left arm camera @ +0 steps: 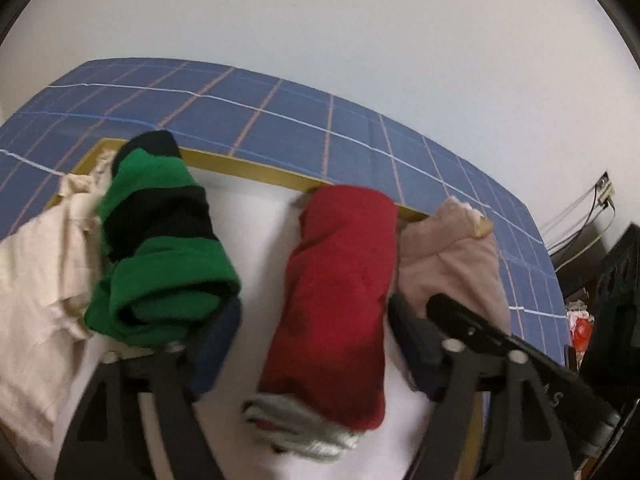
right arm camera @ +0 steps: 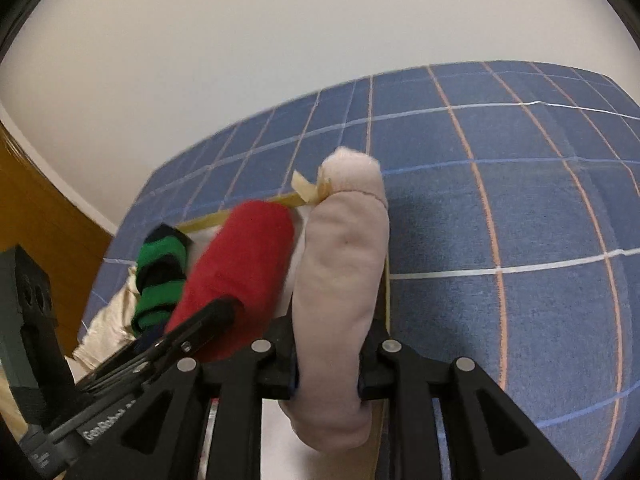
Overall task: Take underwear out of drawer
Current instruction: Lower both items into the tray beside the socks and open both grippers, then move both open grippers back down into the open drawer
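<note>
A shallow drawer with a yellow wooden rim (left arm camera: 256, 170) and white bottom holds rolled underwear. A red roll (left arm camera: 344, 292) lies between the fingers of my open left gripper (left arm camera: 312, 344), not gripped. A green-and-black striped roll (left arm camera: 160, 240) lies left of it, over a navy piece (left arm camera: 216, 344). A pale pink roll (left arm camera: 452, 260) lies at the right. In the right wrist view my right gripper (right arm camera: 328, 368) is shut on the pink roll (right arm camera: 344, 280), with the red roll (right arm camera: 240, 276) and the striped roll (right arm camera: 160, 276) to its left.
The drawer sits on a blue checked cloth (left arm camera: 280, 120) (right arm camera: 520, 220). Cream fabric (left arm camera: 40, 280) hangs over the drawer's left side. A white wall is behind. Cables and dark objects (left arm camera: 612, 280) lie at the right. A brown wooden surface (right arm camera: 40, 220) is at the left.
</note>
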